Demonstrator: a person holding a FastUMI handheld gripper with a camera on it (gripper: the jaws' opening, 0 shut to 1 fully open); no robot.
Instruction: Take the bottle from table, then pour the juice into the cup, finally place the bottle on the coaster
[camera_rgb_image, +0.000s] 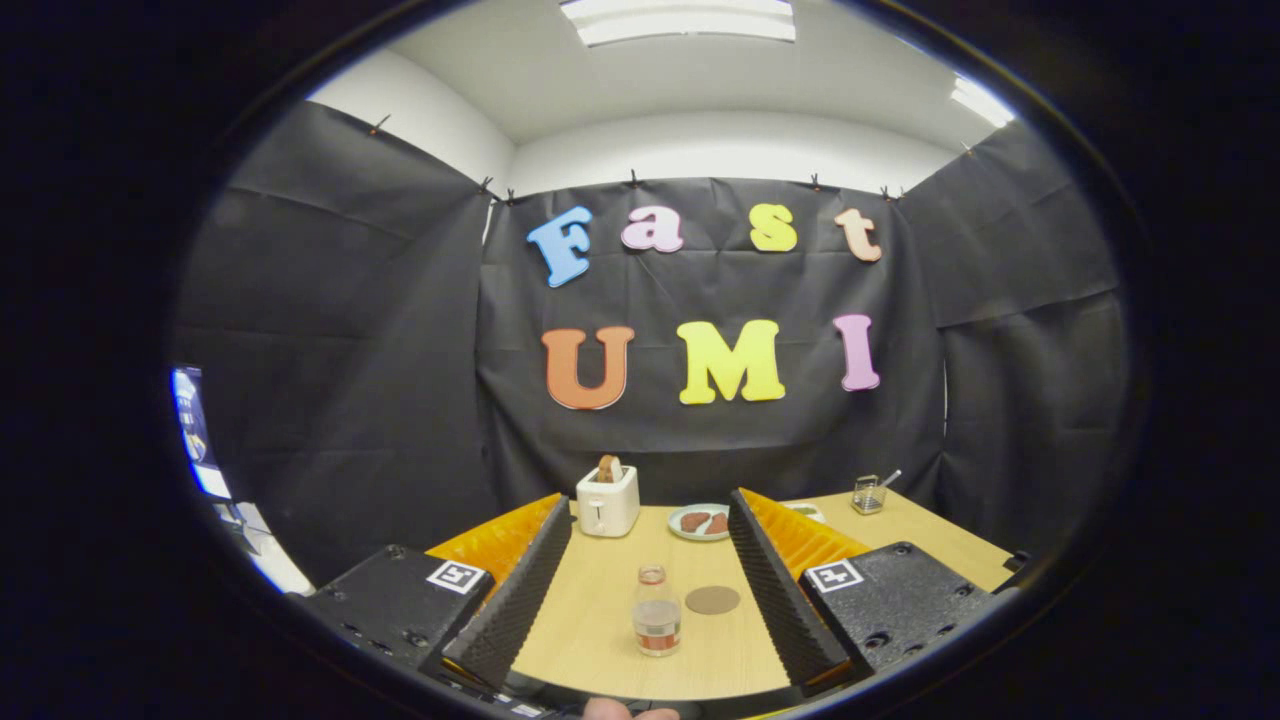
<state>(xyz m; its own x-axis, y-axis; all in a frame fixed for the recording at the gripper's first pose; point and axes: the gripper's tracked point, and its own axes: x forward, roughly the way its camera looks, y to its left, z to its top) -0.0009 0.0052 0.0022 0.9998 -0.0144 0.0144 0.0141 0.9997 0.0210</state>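
Note:
A small clear glass bottle (656, 611) with reddish juice in its lower part stands upright on the wooden table (600, 600), between my two fingers and near their base. My gripper (648, 510) is open wide, its ridged black pads (520, 590) well apart from the bottle on both sides. Just right of the bottle and a little farther lies a round brown coaster (712, 599). A clear glass cup (867, 494) with a spoon-like stick in it stands far off beyond the right finger.
A white toaster (607, 500) with a slice of bread in it stands at the back of the table. A plate (699, 521) with brown food pieces lies beside it. Black cloth walls close the booth behind the table.

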